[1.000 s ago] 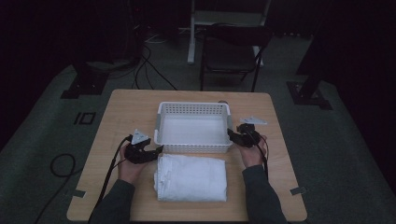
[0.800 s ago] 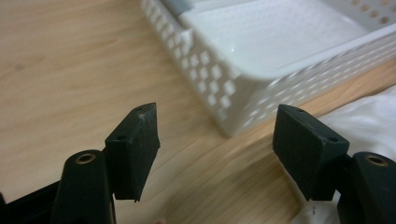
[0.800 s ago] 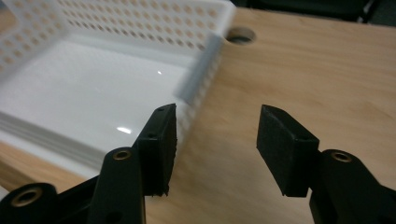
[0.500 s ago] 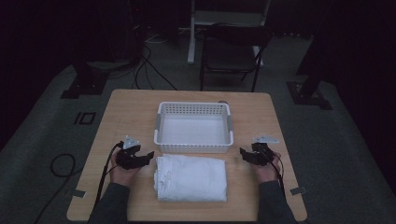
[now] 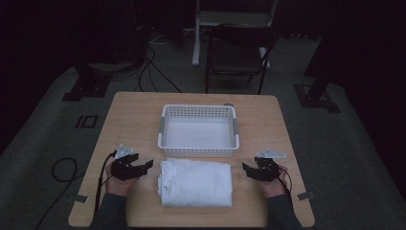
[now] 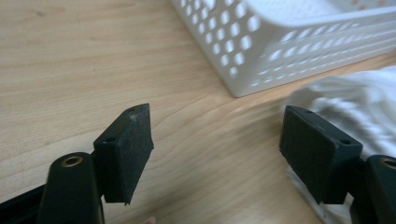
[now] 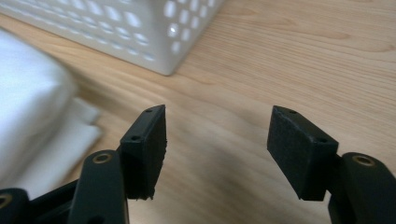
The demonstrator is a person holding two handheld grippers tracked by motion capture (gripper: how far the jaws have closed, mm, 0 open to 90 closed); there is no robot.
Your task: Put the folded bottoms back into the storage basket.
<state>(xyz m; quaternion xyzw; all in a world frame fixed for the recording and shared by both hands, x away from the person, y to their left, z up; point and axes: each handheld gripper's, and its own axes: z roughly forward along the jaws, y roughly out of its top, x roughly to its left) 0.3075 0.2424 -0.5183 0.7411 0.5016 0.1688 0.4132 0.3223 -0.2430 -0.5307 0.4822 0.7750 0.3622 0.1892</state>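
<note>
Wooden table [image 5: 134, 115]: parted grippers [image 5: 143, 167] flank folded white cloth [image 5: 196, 183]

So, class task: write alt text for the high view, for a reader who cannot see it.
A folded white towel lies on a wooden table, with the left gripper and right gripper open on either side. An empty white basket sits just beyond it.

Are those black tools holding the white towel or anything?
No. The left tool and right tool are open, with bare table between their jaws, beside the folded towel.
</note>
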